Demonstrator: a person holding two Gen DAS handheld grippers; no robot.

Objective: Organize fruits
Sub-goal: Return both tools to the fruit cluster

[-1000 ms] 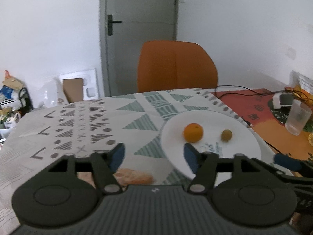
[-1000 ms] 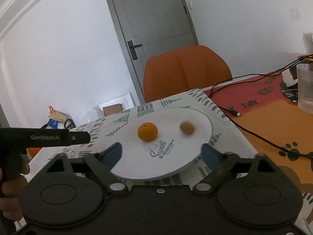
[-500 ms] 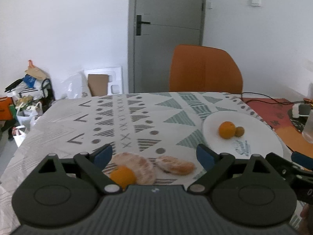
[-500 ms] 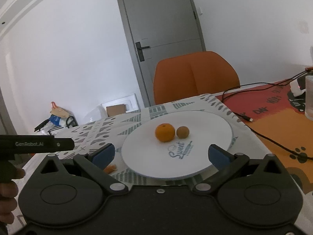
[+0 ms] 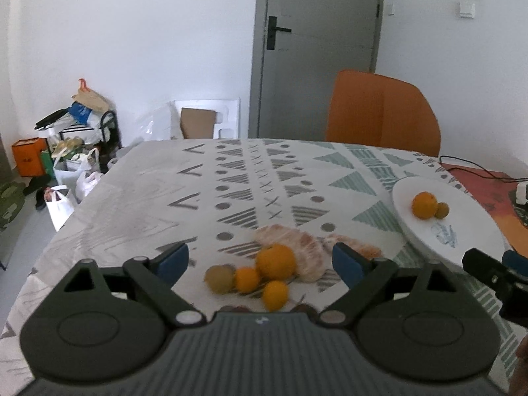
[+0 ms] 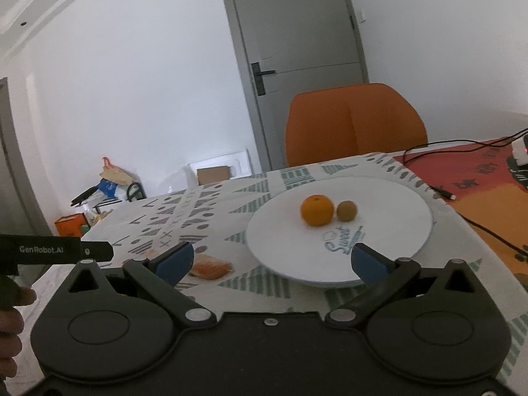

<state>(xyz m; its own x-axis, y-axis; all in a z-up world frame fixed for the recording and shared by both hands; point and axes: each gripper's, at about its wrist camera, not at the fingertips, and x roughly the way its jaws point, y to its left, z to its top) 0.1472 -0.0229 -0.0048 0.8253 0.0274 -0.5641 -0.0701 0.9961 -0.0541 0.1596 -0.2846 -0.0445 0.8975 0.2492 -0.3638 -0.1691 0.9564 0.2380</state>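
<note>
Swinging left since the earlier frame, the left gripper (image 5: 260,259) is hovering wide open over loose fruits (image 5: 260,274); the right gripper (image 6: 272,259) is waiting, wide open and empty. Two fruits are already sitting on the plate (image 6: 389,231); roughly six pieces are remaining.

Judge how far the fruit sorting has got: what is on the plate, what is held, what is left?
Done: one orange and a small brown fruit sit on the white plate. In hand: nothing; left gripper and right gripper are both open. Left: a loose fruit cluster on the tablecloth.
</note>
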